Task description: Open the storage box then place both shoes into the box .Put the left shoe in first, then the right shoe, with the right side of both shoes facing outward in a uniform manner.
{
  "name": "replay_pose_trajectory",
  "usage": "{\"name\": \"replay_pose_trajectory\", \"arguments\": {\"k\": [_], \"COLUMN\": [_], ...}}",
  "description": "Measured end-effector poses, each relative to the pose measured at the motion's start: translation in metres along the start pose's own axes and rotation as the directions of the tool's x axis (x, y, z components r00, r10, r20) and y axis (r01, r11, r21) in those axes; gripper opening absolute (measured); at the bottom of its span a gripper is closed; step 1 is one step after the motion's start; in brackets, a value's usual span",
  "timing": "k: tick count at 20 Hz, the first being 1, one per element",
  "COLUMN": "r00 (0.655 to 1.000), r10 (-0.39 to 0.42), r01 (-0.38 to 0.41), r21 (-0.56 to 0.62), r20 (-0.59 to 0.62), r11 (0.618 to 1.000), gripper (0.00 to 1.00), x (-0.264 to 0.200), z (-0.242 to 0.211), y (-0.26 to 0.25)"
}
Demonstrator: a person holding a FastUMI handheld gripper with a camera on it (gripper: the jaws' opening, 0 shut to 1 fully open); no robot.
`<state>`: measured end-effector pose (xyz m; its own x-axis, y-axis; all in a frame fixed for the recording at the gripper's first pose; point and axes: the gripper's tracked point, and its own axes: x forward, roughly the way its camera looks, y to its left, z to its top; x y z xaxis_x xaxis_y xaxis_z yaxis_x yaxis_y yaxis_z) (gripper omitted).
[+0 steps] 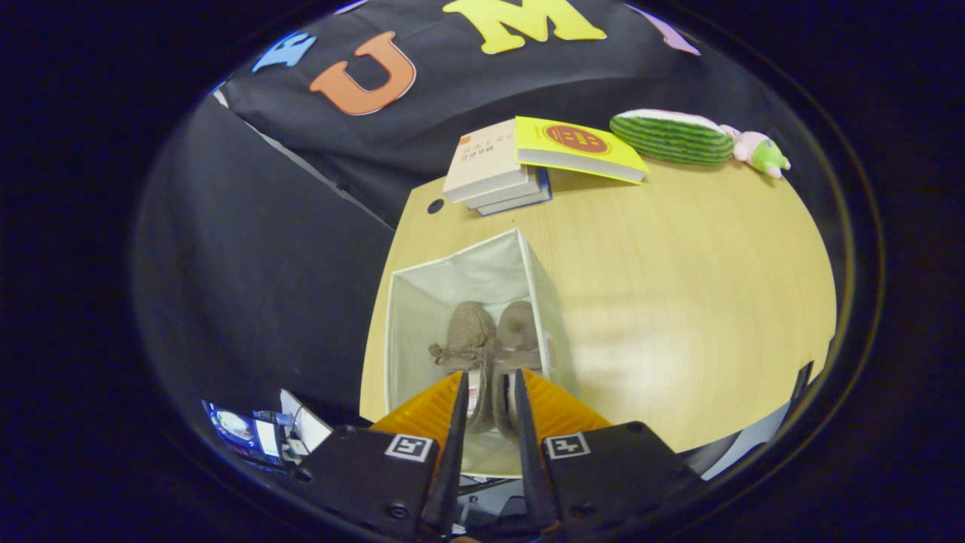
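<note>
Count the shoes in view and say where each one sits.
2. The left-hand shoe and right-hand shoe lie side by side inside the open storage box, just beyond the tool; their heels are partly hidden.

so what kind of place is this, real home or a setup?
Looks like a staged booth, not a home: a wooden table against black cloth walls, with props such as stacked books and a watermelon plush. The gripper hangs narrowly open over the open storage box holding both shoes.
</note>
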<state>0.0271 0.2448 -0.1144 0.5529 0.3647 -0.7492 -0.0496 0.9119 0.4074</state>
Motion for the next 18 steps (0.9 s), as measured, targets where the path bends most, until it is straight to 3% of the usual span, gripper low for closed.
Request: {"name": "replay_pose_trajectory", "arguments": {"k": [5,7,9,13,18], "r00": [0.991,0.979,0.959,0.886,0.746], "r10": [-0.014,-0.033,-0.023,-0.032,-0.026], "r01": [0.026,0.06,0.065,0.141,0.24], "r21": [-0.086,-0.126,-0.139,-0.203,-0.232], "r20": [0.133,0.203,0.283,0.464,0.666], "r11": [0.996,0.99,0.988,0.969,0.942], "gripper": [0.79,0.85,0.85,0.88,0.92], "x": [-0.019,-0.029,-0.043,-0.074,-0.127], "z": [0.013,0.022,0.031,0.056,0.074], "y": [-0.004,-0.006,-0.003,-0.02,-0.042]}}
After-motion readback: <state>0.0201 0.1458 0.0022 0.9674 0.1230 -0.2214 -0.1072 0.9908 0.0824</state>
